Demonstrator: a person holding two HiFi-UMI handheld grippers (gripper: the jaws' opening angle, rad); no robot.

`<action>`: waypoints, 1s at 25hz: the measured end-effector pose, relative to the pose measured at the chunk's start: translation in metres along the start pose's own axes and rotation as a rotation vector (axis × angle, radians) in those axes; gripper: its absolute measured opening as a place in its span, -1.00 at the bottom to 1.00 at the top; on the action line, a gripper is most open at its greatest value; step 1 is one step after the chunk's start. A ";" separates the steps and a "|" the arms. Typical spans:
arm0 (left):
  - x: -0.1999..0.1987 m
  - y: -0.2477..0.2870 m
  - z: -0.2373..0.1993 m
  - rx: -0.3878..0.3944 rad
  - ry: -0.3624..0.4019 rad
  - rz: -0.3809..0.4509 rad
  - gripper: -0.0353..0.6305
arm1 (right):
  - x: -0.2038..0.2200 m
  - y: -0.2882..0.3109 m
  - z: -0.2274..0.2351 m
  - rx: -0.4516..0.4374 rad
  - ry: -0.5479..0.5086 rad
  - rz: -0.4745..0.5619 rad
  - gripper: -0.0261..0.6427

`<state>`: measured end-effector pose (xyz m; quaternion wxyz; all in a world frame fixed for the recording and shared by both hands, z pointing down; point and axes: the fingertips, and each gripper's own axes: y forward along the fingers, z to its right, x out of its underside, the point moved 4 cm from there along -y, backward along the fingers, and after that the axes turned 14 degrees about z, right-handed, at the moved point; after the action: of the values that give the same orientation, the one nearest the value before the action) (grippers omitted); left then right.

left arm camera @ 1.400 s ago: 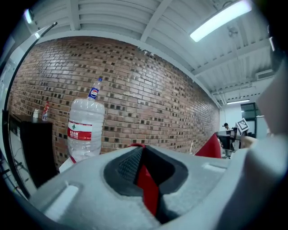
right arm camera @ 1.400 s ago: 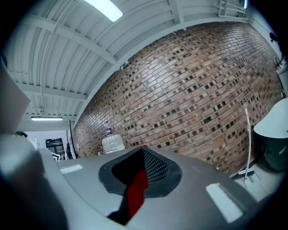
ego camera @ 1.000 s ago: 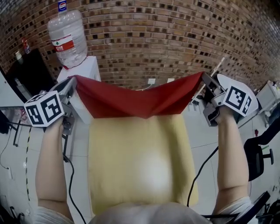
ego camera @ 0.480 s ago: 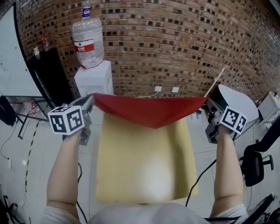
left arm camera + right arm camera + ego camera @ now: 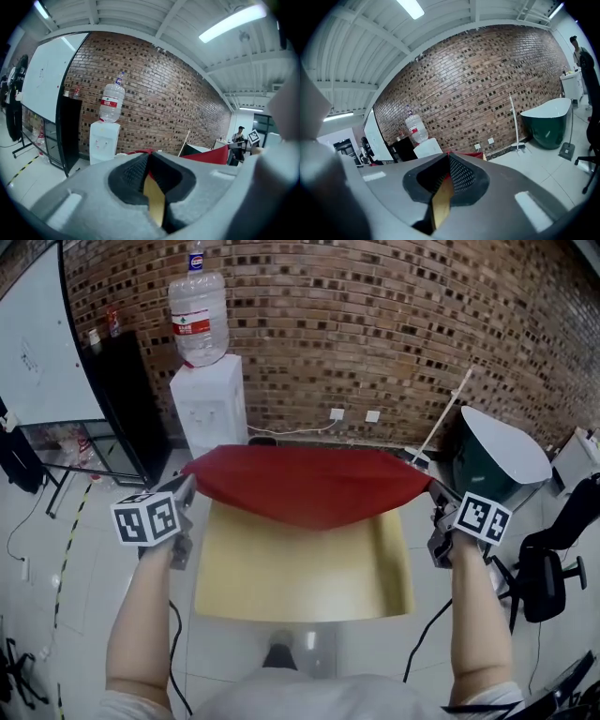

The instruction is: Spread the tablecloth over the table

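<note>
A red tablecloth hangs stretched between my two grippers over the far part of the yellow table, sagging in the middle. My left gripper is shut on the cloth's left corner, beside the table's left edge. My right gripper is shut on the right corner, beside the right edge. In the left gripper view, red cloth shows between the closed pads and the far corner lies off to the right. In the right gripper view, the cloth is pinched between the pads.
A white water dispenser with a bottle stands behind the table, with a black cabinet and a whiteboard to its left. A green and white tub and an office chair stand at the right. A person stands far off.
Both grippers have come down with the cloth, which now hangs lower over the table's far end. The view has drawn back, and the table's near edge now shows.
</note>
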<state>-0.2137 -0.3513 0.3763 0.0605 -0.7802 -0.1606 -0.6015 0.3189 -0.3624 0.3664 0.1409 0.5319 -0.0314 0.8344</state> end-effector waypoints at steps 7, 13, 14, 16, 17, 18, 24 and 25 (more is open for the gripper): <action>0.082 -0.068 0.011 -0.048 -0.041 -0.082 -0.85 | 0.072 -0.073 0.016 0.029 0.029 -0.074 -0.89; 0.138 -0.101 0.015 -0.065 -0.081 -0.159 -0.85 | 0.118 -0.115 0.033 0.079 0.031 -0.116 -0.89; 0.146 -0.103 0.014 -0.071 -0.085 -0.175 -0.85 | 0.126 -0.119 0.036 0.086 0.030 -0.127 -0.89; 0.162 -0.109 0.012 -0.086 -0.093 -0.206 -0.85 | 0.141 -0.128 0.042 0.104 0.033 -0.146 -0.89; 0.169 -0.111 0.010 -0.092 -0.096 -0.220 -0.85 | 0.147 -0.132 0.044 0.115 0.037 -0.152 -0.89; 0.175 -0.113 0.008 -0.097 -0.098 -0.235 -0.85 | 0.153 -0.136 0.047 0.127 0.041 -0.156 -0.89; 0.205 -0.124 -0.006 -0.111 -0.086 -0.318 -0.85 | 0.188 -0.157 0.060 0.170 0.068 -0.209 -0.89; 0.209 -0.126 -0.008 -0.111 -0.076 -0.330 -0.84 | 0.193 -0.159 0.062 0.174 0.067 -0.215 -0.89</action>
<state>-0.2147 -0.1983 0.5659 -0.0881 -0.7678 -0.2551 -0.5811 0.3400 -0.1837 0.5509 0.1838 0.5141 0.1030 0.8315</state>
